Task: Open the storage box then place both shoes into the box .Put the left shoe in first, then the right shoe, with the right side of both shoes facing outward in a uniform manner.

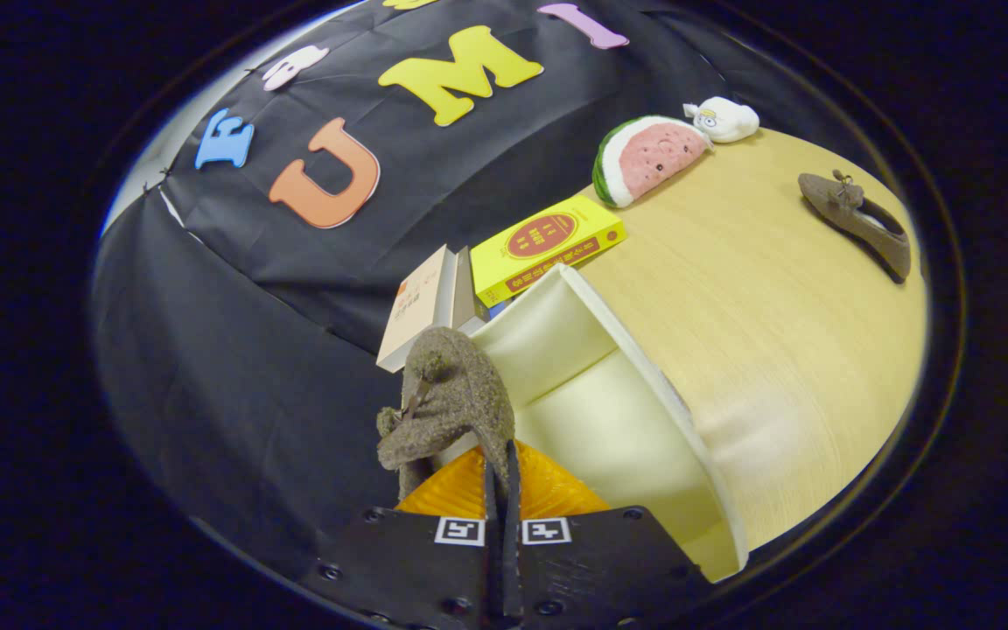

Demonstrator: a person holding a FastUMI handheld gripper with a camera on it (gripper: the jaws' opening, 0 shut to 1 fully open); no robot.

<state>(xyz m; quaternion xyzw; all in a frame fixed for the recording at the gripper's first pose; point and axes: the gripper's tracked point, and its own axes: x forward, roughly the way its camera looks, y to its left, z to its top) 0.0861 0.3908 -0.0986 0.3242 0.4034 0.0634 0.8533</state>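
Gripper (502,472) fingers pinched together (tilted view)

Brown shoe (447,398) over open box (635,420)

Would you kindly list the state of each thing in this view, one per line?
Tongs: closed, pinching the held shoe's edge.
Held shoe: lifted, hanging over the box opening.
Storage box: open, its cream interior showing; contents unclear.
Second shoe: lying on the table, far beyond the box, untouched.
Table: bearing the books, toys and second shoe.
Yellow book: closed, lying flat behind the box.
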